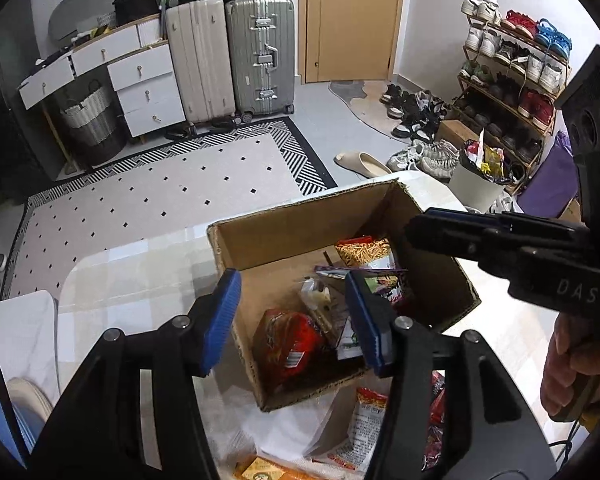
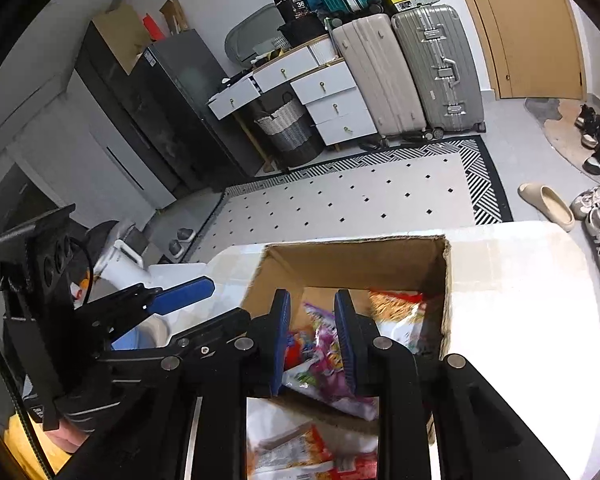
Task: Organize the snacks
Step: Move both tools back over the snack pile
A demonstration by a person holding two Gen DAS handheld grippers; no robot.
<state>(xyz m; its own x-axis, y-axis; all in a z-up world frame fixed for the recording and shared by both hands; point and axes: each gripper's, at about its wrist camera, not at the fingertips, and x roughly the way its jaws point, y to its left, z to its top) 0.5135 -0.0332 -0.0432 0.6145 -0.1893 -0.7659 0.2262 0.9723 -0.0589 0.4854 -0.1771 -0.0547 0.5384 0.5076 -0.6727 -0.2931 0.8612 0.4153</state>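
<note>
An open cardboard box (image 1: 283, 236) stands on the white table (image 1: 139, 276) and holds several snack packets, among them a red one (image 1: 289, 344) and an orange-stick one (image 1: 364, 252). My left gripper (image 1: 291, 320) is open and empty, its jaws straddling the box's near left wall. My right gripper (image 2: 312, 340) is open above the box (image 2: 352, 264), with a purple packet (image 2: 324, 352) lying blurred under the jaws. The right gripper also shows in the left wrist view (image 1: 500, 244) over the box's right side. Loose packets (image 1: 364, 424) lie on a white bag before the box.
A patterned rug (image 1: 159, 196) covers the floor beyond the table. Suitcases (image 1: 259, 56), a drawer unit (image 1: 139, 80) and a laundry basket (image 1: 87, 124) line the far wall. A shoe rack (image 1: 512, 80), a full bin (image 1: 480, 180) and scattered shoes stand right.
</note>
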